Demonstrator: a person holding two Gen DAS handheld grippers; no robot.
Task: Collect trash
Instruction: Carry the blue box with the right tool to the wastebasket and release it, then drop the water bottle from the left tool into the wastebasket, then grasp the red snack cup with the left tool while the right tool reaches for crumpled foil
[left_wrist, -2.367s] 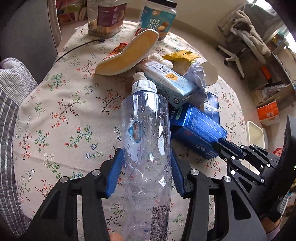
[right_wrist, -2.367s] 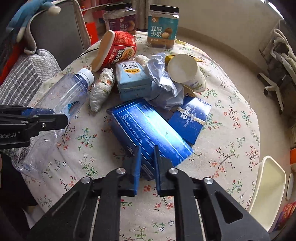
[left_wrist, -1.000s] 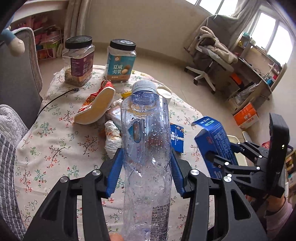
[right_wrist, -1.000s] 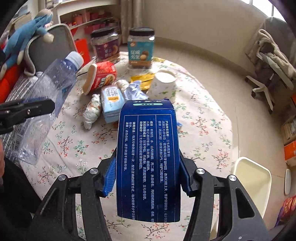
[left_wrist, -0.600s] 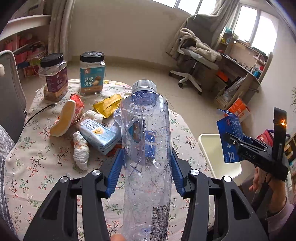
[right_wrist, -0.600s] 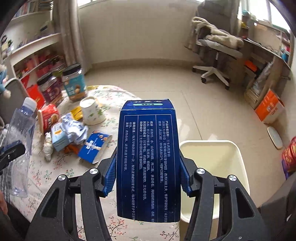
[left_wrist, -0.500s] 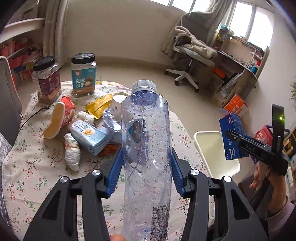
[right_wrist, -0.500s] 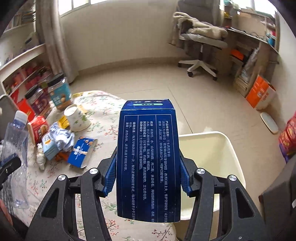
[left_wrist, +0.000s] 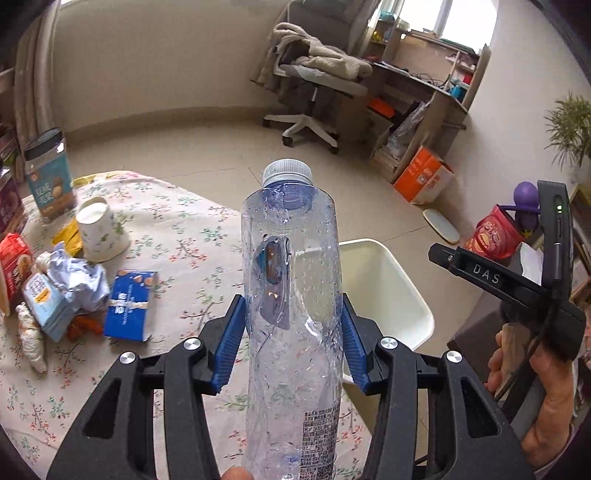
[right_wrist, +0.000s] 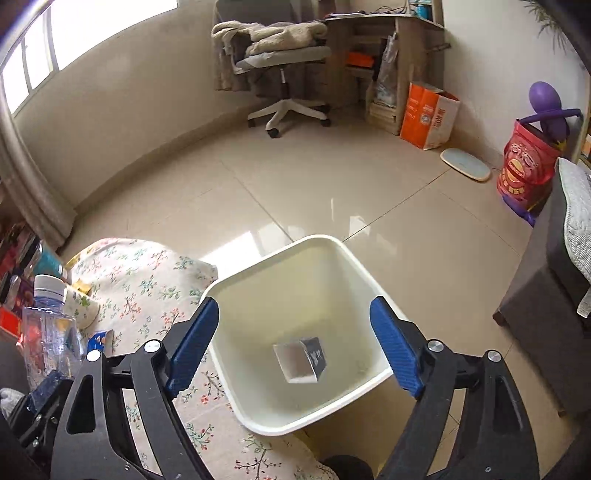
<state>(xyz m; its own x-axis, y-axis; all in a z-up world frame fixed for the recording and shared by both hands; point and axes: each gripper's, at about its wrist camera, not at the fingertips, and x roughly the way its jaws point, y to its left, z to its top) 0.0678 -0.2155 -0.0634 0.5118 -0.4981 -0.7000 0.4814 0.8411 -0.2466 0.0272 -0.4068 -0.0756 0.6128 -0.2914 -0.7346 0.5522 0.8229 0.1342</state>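
My left gripper (left_wrist: 291, 339) is shut on an empty clear plastic bottle (left_wrist: 291, 295) with a white cap, held upright above the table's edge. Over the white trash bin (right_wrist: 258, 273) my right gripper (right_wrist: 293, 347) stands open, nothing between its blue pads. A dark blue carton (right_wrist: 301, 358) is inside the bin, tilted, its silvery end showing. The same bin (left_wrist: 384, 291) shows beside the table in the left wrist view, behind the bottle. The bottle (right_wrist: 50, 332) also appears at the left edge of the right wrist view.
On the floral tablecloth (left_wrist: 177, 236) lie a paper cup (left_wrist: 101, 229), crumpled paper (left_wrist: 79, 277), a flat blue pack (left_wrist: 129, 304), a light-blue carton (left_wrist: 46, 308) and a jar (left_wrist: 50, 181). A hand (left_wrist: 535, 384) holds the right gripper. An office chair (right_wrist: 280, 55), orange box (right_wrist: 428, 114) and grey seat (right_wrist: 554, 314) stand around.
My right gripper swung from the table to above the bin, opened and let the blue carton fall in. My left gripper, still holding the bottle, turned toward the bin.
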